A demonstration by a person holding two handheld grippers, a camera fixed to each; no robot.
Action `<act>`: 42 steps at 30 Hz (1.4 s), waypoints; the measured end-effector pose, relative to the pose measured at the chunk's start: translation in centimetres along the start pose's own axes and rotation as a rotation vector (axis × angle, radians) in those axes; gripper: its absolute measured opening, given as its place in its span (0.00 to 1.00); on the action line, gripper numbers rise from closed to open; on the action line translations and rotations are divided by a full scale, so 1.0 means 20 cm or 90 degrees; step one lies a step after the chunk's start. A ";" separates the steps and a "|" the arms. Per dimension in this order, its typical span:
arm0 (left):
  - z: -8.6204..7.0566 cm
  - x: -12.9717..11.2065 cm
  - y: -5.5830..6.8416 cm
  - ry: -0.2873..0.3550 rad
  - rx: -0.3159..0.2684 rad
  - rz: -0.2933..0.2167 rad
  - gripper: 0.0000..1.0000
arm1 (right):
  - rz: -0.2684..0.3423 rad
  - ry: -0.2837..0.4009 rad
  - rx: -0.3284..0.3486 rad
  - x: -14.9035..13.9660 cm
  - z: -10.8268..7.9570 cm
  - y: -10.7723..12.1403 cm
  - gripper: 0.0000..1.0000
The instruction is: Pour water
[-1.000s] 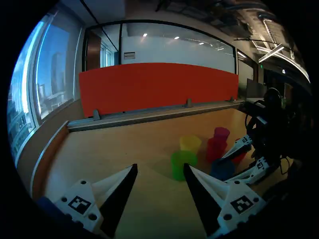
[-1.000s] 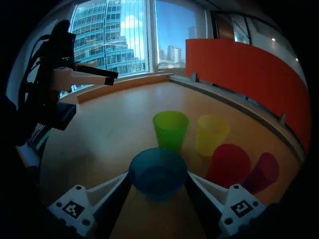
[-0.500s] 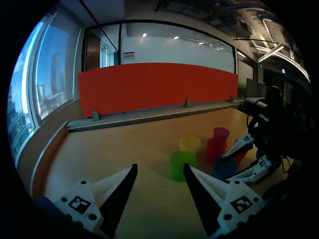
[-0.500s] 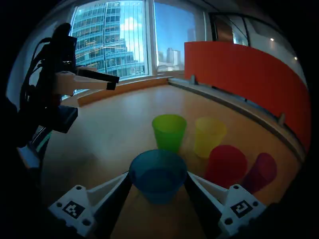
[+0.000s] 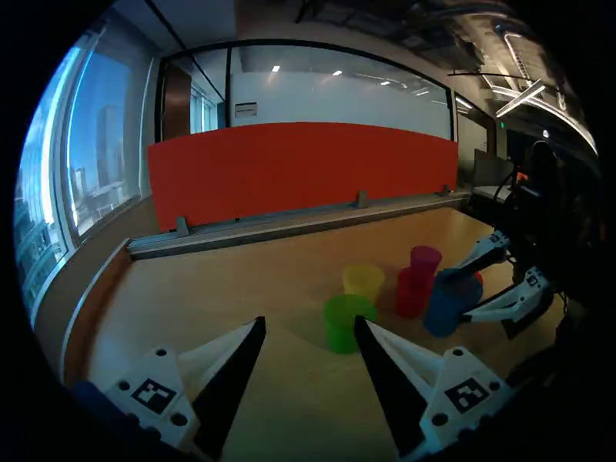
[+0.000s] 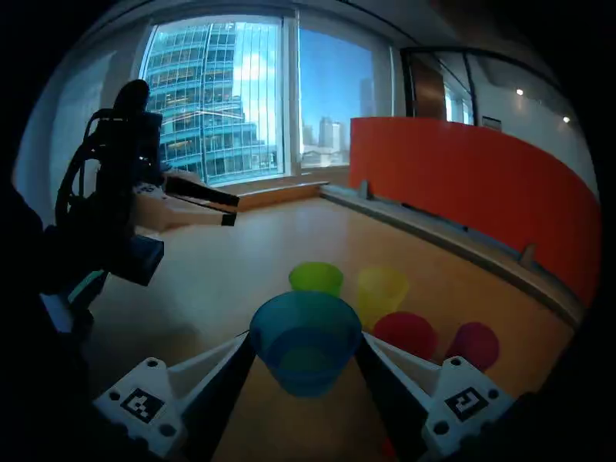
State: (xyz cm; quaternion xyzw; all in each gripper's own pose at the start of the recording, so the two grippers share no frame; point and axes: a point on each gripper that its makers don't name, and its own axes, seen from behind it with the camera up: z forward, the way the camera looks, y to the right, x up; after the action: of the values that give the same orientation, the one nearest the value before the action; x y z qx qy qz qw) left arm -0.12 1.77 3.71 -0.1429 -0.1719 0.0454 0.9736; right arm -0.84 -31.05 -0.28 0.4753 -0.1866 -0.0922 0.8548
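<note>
In the right gripper view my right gripper [image 6: 306,341] is shut on a translucent blue cup [image 6: 306,366], held upright and raised off the wooden table [image 6: 231,269]. Below and beyond it stand a green cup [image 6: 316,277], a yellow cup [image 6: 381,291], a red cup [image 6: 406,333] and a magenta cup [image 6: 473,343]. In the left gripper view my left gripper [image 5: 308,323] is open and empty, low over the table, with the green cup [image 5: 346,323] just past its right fingertip. The blue cup [image 5: 445,309] hangs in the right gripper [image 5: 462,292] at the right. I cannot tell whether the cup holds water.
An orange partition [image 5: 308,165] on a metal rail closes off the table's far edge. Large windows [image 6: 223,100] line one side. The left gripper [image 6: 231,212] and the dark sleeve holding it stand to the left of the cups. Bare table lies in front of the green cup.
My right gripper has lifted the blue cup off the table and above the other cups. The left gripper has stayed open and nearly in place.
</note>
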 end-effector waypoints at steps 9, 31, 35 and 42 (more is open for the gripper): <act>0.03 0.00 0.03 0.000 -0.009 -0.003 0.85 | 0.005 0.056 -0.027 0.16 -0.14 0.08 0.91; 0.11 -0.04 0.13 -0.016 -0.032 0.011 0.85 | -0.011 0.150 -0.057 0.41 -0.36 0.14 0.91; 0.12 -0.06 0.15 -0.023 -0.038 0.012 0.85 | -0.016 0.167 -0.061 0.46 -0.40 0.15 0.91; 0.17 -0.12 0.19 -0.044 -0.051 0.009 0.84 | -0.022 0.187 -0.067 0.53 -0.45 0.17 0.91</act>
State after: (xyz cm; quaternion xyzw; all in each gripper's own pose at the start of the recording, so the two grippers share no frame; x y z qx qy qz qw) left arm -3.70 5.95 4.91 -0.1817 -0.2059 0.0502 0.9603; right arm 12.50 -25.86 0.75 0.4413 -0.0465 -0.0457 0.8950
